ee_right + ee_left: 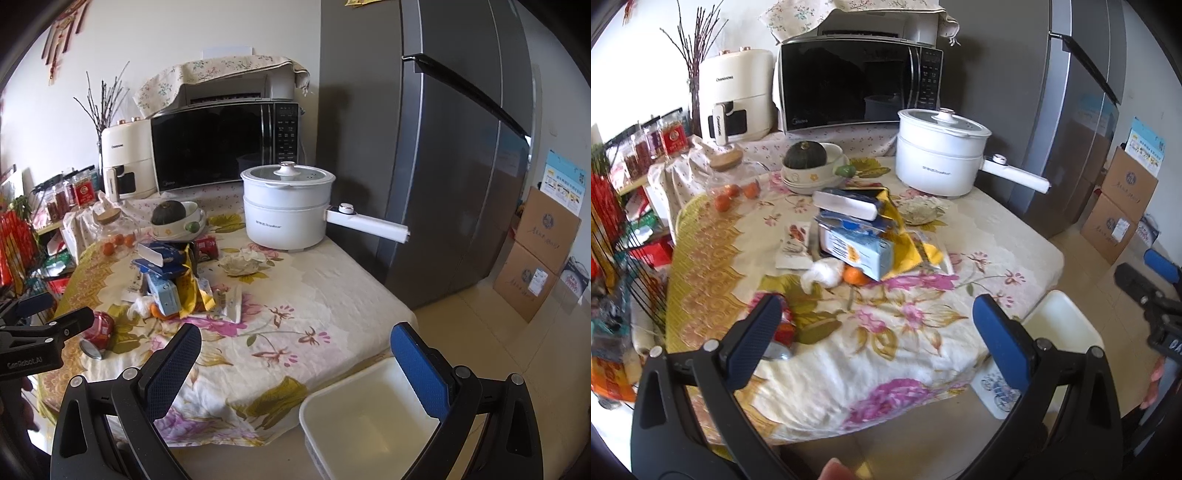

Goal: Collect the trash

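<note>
A heap of trash lies mid-table on the floral cloth [886, 332]: a light blue carton [862, 249] [165, 295], blue packets [849, 203], a yellow wrapper [190, 291], a white tissue wad [823, 271] and crumpled paper [238, 264]. A red can [783, 332] [98, 332] lies on its side near the front left, right behind my left gripper's left finger. A white bin [369, 417] [1060, 325] stands on the floor by the table's front right corner. My left gripper [877, 332] is open and empty above the table's front. My right gripper [295, 354] is open and empty above the bin.
A white electric pot [938, 158] with a long handle stands at the back right. A bowl with a squash [809, 166], a microwave [857, 85], an air fryer [735, 96] and a glass jar of oranges [735, 184] are behind. The fridge [443, 147] and cardboard boxes [535, 258] stand at right.
</note>
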`<state>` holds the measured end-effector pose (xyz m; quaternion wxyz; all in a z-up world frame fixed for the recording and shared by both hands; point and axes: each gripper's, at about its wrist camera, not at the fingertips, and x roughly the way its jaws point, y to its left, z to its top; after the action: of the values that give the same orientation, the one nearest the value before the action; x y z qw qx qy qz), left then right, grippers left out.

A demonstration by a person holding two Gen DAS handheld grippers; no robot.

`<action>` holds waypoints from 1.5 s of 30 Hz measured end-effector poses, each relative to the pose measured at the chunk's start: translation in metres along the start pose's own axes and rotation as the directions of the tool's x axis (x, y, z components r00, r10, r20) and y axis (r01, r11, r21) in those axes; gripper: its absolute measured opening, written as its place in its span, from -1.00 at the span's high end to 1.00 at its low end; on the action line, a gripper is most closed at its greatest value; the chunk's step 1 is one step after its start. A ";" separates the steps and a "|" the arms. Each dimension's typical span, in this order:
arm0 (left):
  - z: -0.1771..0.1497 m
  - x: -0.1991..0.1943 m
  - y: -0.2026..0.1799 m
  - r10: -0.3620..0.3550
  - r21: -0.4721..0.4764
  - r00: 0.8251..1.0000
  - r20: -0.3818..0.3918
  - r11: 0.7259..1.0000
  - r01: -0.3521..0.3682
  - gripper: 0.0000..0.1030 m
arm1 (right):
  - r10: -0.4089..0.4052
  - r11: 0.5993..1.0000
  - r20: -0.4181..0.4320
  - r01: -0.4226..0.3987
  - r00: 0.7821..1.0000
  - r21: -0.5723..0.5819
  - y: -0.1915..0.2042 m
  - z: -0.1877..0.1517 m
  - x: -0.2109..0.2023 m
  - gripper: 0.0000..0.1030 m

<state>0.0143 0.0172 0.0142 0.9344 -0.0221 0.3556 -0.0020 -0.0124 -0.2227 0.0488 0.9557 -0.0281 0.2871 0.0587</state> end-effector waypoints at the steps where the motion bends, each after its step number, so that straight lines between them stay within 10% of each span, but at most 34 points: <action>1: 0.005 0.001 0.004 0.003 0.000 1.000 -0.007 1.000 -0.003 -0.99 | 0.018 1.000 -0.005 -0.018 1.000 -0.008 0.000 0.004 0.002 -1.00; 8: 0.037 0.028 0.051 -0.052 -0.067 0.981 -0.188 0.997 0.040 -0.99 | 0.136 0.987 -0.166 -0.148 0.977 -0.062 0.020 0.035 0.032 -1.00; 20: -0.006 0.134 0.113 0.009 -0.106 0.870 -0.493 0.992 -0.071 -0.96 | 0.183 0.980 -0.404 -0.199 0.896 0.002 0.036 0.017 0.133 -1.00; 25: -0.015 0.158 0.125 -0.007 -0.146 0.837 -0.547 0.985 -0.088 -0.90 | 0.108 0.990 -0.384 -0.134 0.917 -0.040 0.032 0.025 0.157 -1.00; 35: -0.021 0.184 0.120 -0.010 -0.106 0.812 -0.584 0.992 -0.064 -0.39 | 0.119 0.974 -0.421 -0.187 0.899 -0.124 0.063 0.026 0.183 -1.00; 45: -0.013 0.153 0.134 -0.064 -0.147 0.842 -0.535 0.989 -0.018 -0.19 | 0.238 0.961 -0.404 -0.273 0.884 -0.033 0.088 0.038 0.194 -1.00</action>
<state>0.1186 0.1480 -0.1025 0.7926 -0.0935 0.6024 0.0067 0.1575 -0.1134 -0.0281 0.8595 -0.0437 0.4725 0.1900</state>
